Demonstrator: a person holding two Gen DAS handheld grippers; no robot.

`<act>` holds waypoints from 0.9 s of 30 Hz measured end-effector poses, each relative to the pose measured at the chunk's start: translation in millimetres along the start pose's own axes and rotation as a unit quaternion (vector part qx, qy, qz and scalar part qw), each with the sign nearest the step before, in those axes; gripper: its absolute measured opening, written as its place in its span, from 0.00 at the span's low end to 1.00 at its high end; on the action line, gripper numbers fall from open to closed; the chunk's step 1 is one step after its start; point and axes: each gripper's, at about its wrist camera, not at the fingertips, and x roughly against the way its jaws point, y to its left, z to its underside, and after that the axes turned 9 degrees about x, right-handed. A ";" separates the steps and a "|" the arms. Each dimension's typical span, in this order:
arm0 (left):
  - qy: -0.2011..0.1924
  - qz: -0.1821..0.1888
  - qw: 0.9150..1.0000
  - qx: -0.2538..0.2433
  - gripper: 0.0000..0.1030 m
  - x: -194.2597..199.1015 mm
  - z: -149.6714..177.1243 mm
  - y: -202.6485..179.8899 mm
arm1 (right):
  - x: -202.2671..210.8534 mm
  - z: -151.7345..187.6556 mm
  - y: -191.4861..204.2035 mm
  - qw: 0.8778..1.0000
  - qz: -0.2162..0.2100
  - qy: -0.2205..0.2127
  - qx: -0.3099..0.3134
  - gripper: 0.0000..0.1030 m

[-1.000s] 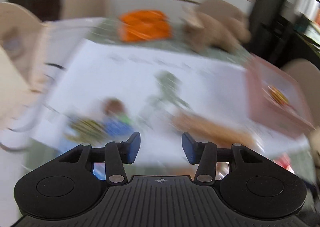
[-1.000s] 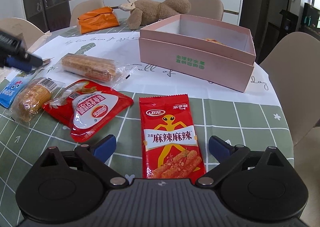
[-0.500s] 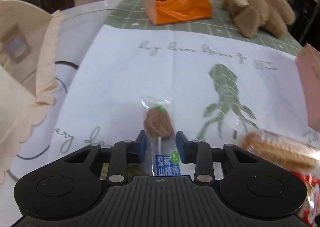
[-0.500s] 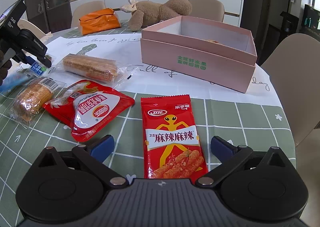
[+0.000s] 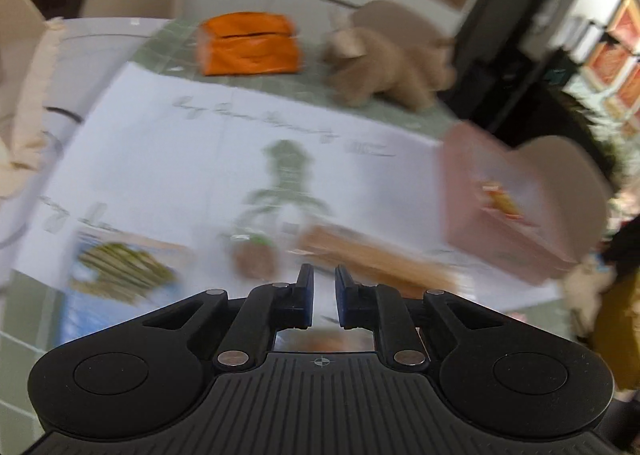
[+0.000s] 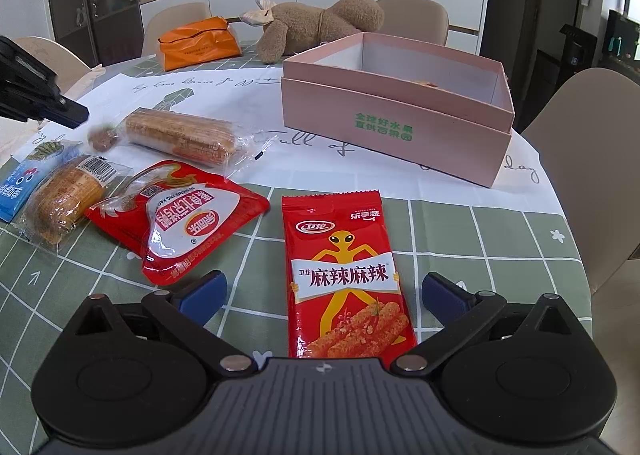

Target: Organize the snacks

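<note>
The left wrist view is blurred. My left gripper (image 5: 322, 295) has its jaws nearly together with a narrow gap and nothing visible between them. A brown lollipop (image 5: 256, 261) lies on the table just ahead to the left, next to the wrapped corn cob (image 5: 376, 255). In the right wrist view the lollipop (image 6: 102, 139) lies beside the corn (image 6: 180, 135). My right gripper (image 6: 322, 287) is open, low over a red spicy-strip packet (image 6: 344, 275). The pink box (image 6: 400, 99) stands behind.
A red sausage packet (image 6: 180, 223), a wrapped bread roll (image 6: 64, 199) and a blue packet (image 6: 20, 183) lie at the left. An orange bag (image 6: 198, 43) and a plush toy (image 6: 316, 27) sit at the back. Chairs surround the table.
My left gripper held the lollipop half a second ago; now the lollipop lies on the table beside the corn and the gripper has swung right and pulled back. The right gripper has barely moved.
</note>
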 end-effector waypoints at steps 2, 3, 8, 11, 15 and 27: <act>0.019 0.032 0.999 -0.023 0.14 5.5 10.5 -16.4 | 0.0 0.1 0.0 1.000 0.000 0.000 0.000 1.00; 0.031 0.050 0.998 -0.035 0.14 8.0 17.8 -25.2 | -0.1 0.1 0.0 1.000 0.000 0.000 0.000 1.00; 0.050 0.059 0.996 -0.040 0.19 11.8 43.2 -34.0 | 0.6 -1.6 -0.9 1.000 -0.010 0.008 0.005 1.00; 0.038 0.004 0.999 -0.014 0.19 15.7 50.2 -20.1 | 1.3 -9.4 -2.3 0.998 -0.039 0.040 0.024 1.00; 0.011 -0.072 0.997 0.035 0.19 32.3 55.7 8.1 | 9.1 -34.8 -10.1 0.995 -0.087 0.042 0.007 0.90; 0.006 -0.174 0.979 0.102 0.19 62.9 61.7 67.4 | -54.1 -151.3 125.6 0.965 -0.231 0.012 0.127 0.70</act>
